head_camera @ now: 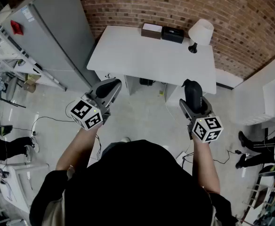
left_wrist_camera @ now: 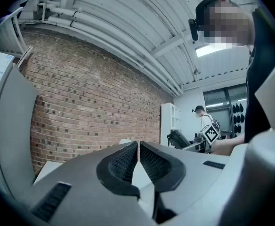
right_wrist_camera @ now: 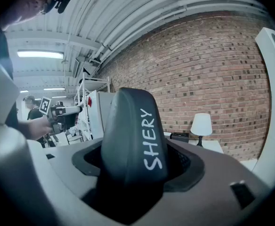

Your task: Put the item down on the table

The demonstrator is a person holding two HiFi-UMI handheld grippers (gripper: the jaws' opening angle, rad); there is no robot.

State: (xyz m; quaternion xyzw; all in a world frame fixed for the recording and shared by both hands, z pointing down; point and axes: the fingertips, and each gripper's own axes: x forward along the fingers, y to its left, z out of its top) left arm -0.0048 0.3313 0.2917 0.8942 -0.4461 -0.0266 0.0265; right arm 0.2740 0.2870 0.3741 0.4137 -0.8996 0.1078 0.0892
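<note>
A dark oblong case (right_wrist_camera: pixel 133 135) with the white word SHERY on it sits between the jaws of my right gripper (right_wrist_camera: pixel 136 166), which is shut on it. In the head view the case (head_camera: pixel 191 86) sticks out of the right gripper (head_camera: pixel 193 98), held in the air in front of the white table (head_camera: pixel 142 55), short of its near right edge. My left gripper (head_camera: pixel 110 86) hangs in front of the table's left end. Its ribbed pads (left_wrist_camera: pixel 123 161) meet with nothing between them, so the left gripper (left_wrist_camera: pixel 138 158) is shut and empty.
On the table's far edge, against the brick wall, stand a white lamp (head_camera: pixel 200 33), a black box (head_camera: pixel 173 34) and a brown box (head_camera: pixel 151 30). A tall grey cabinet (head_camera: pixel 57 36) stands left of the table. Cables lie on the floor, and other people are at both sides.
</note>
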